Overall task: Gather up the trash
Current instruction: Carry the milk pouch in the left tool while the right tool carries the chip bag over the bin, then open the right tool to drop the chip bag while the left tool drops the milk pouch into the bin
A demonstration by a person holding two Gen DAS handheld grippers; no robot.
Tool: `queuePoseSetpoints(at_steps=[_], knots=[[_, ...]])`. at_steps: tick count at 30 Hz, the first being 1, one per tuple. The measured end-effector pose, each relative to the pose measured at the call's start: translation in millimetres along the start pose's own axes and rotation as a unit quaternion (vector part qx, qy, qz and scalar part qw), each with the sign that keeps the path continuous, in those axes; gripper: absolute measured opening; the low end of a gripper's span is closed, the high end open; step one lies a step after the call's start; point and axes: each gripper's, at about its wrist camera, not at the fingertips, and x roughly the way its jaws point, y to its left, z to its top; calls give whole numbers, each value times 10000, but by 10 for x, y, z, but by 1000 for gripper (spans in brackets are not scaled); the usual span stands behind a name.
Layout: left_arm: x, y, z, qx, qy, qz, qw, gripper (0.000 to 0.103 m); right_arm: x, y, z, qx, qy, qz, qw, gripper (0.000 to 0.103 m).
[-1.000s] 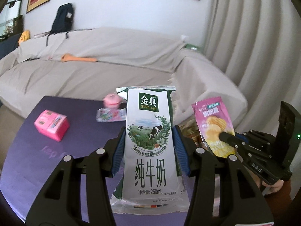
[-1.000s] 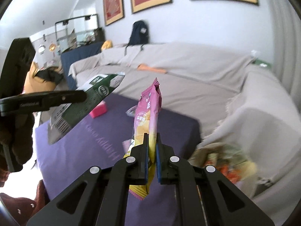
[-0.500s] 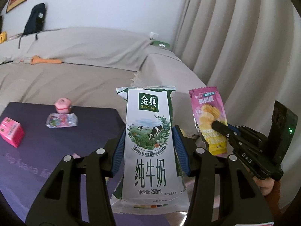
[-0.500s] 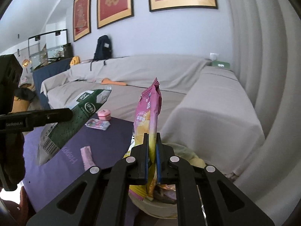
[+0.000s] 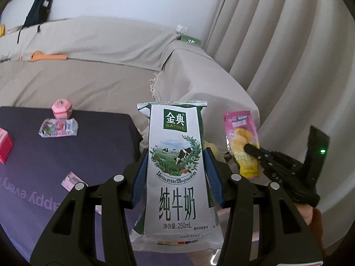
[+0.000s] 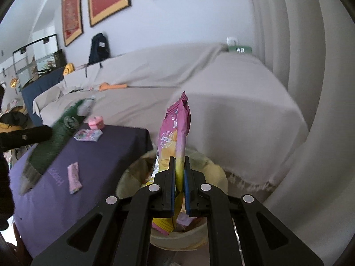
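My left gripper (image 5: 175, 166) is shut on a white and green milk pouch (image 5: 176, 177), held upright above the purple table's right edge. My right gripper (image 6: 178, 177) is shut on a pink chip packet (image 6: 175, 137), held upright over a round pale trash bin (image 6: 213, 177) with wrappers inside. The chip packet (image 5: 243, 143) and right gripper (image 5: 250, 149) show at the right in the left wrist view. The milk pouch (image 6: 60, 133) shows blurred at the left in the right wrist view.
On the purple table (image 5: 44, 155) lie a small pink wrapper (image 5: 72, 180), a colourful wrapper (image 5: 58, 128), a pink hexagonal box (image 5: 61, 108) and a pink carton (image 5: 4, 148). A covered grey sofa (image 5: 88, 71) stands behind; curtains (image 5: 288, 66) hang at the right.
Both grippers have swung right with their loads. The chip packet has moved from beside the table to over the trash bin. The milk pouch now sits nearer the table's right edge.
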Motion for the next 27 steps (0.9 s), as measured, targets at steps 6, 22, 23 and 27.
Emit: queuePoseSetpoints(at_steps=[6, 22, 23, 27], knots=[[210, 89, -104, -154, 212, -37, 9996, 46, 525, -131, -260, 247, 547, 96, 9982, 8], [404, 395, -218, -508, 376, -11, 9980, 46, 1383, 116, -727, -24, 1595, 25, 9872, 8], [407, 397, -220, -519, 382, -18, 9979, 46, 1371, 131, -740, -76, 1614, 6, 9869, 8], [408, 390, -238, -535, 396, -32, 9978, 46, 1377, 173, -775, -142, 1675, -10, 9858, 8]])
